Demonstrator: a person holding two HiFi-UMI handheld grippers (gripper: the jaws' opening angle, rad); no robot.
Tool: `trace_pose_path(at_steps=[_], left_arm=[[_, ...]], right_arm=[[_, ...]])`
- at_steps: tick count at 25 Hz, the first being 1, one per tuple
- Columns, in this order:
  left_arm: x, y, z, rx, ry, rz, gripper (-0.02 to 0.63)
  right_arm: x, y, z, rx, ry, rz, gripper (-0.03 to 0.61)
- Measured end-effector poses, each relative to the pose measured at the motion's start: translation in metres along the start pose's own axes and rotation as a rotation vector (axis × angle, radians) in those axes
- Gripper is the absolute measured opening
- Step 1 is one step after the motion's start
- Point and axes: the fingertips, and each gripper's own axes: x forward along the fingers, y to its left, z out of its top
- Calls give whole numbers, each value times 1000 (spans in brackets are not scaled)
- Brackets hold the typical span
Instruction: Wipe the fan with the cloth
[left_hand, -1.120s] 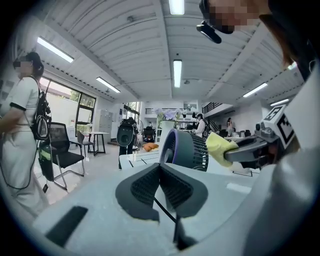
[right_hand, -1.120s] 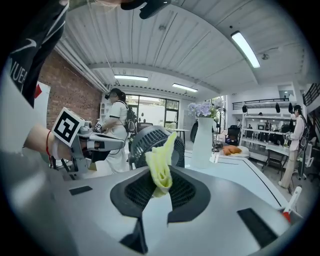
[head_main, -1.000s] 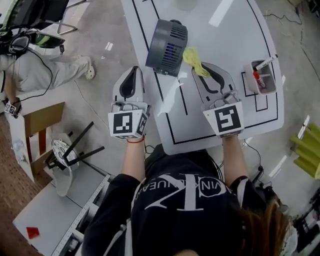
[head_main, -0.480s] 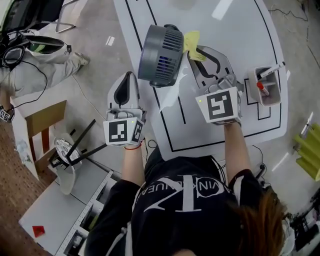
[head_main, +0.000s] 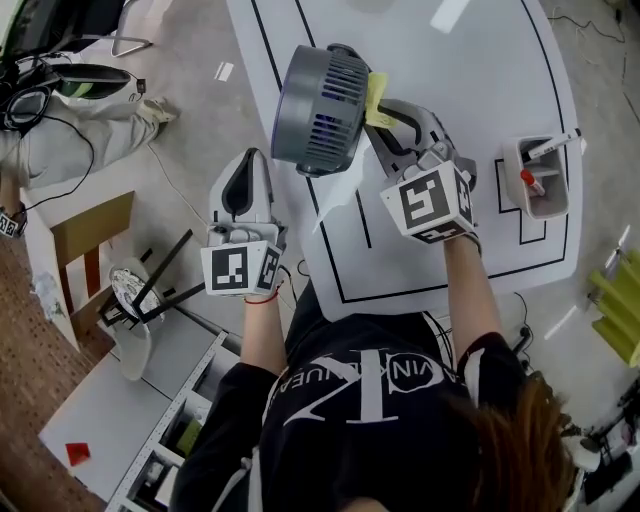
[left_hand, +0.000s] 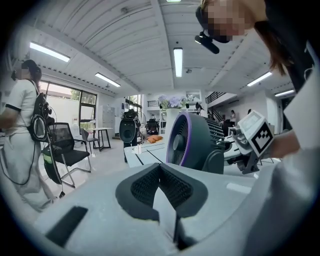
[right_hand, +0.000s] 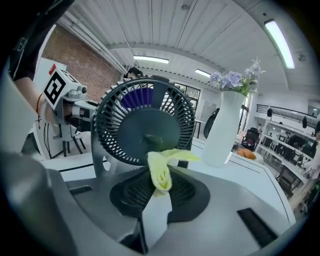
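Note:
A grey fan stands on the white table near its left edge. In the right gripper view its round grille fills the middle. My right gripper is shut on a yellow cloth, held right up against the fan's right side. That cloth sticks up from the shut jaws of my right gripper, in front of the grille's lower part. Left of the fan and beyond the table edge, my left gripper hangs over the floor. It is shut and holds nothing; the fan is ahead to its right.
A small grey holder with markers stands at the table's right side. A tall white vase with flowers stands behind the fan. On the floor at the left are a black-legged stool and a cardboard box.
My right gripper has carried the yellow cloth up and left until it meets the fan. The left gripper has stayed beside the table edge with little movement.

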Motion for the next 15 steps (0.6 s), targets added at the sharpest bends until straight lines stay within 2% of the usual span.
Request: trace_pose_path(at_steps=[11, 15], left_arm=[[-11, -3, -4, -9, -6, -26, -2], [-12, -3, -1, -6, -14, -66, -2]], right_arm=[[-18, 36, 2, 52, 5, 60, 57], [-27, 47, 13, 88, -2, 66, 58]])
